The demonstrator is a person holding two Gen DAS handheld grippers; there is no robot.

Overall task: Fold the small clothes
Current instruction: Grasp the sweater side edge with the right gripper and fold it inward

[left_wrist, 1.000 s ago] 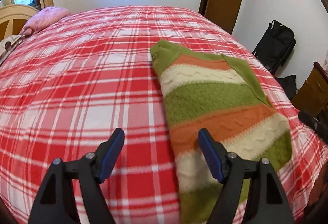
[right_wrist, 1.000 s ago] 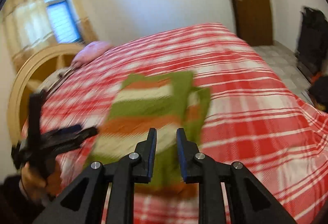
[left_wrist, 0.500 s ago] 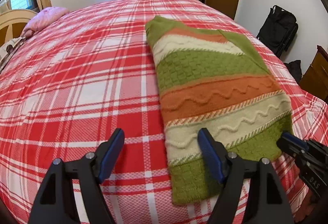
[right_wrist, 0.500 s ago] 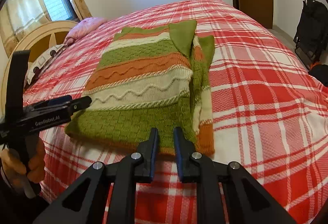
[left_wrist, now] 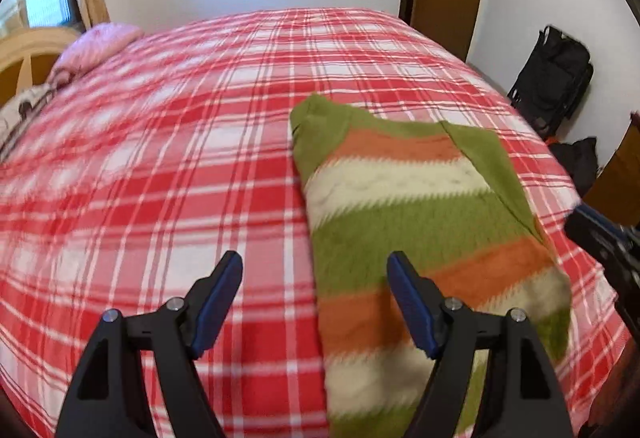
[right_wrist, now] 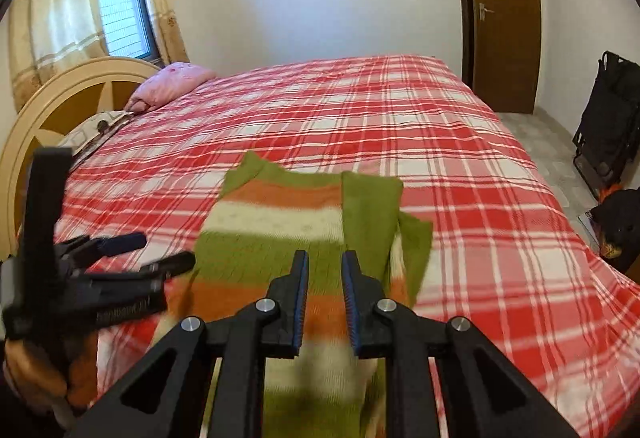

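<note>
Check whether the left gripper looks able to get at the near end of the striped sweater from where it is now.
Probably yes. The left gripper is open above the bed, its right finger over the sweater, and nothing lies between. The right gripper hangs nearby but apart.

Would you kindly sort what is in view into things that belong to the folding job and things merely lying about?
Job:
striped knit sweater
left gripper
right gripper
plaid bedspread, the work surface

Lying about:
pink pillow
black bag
door
</note>
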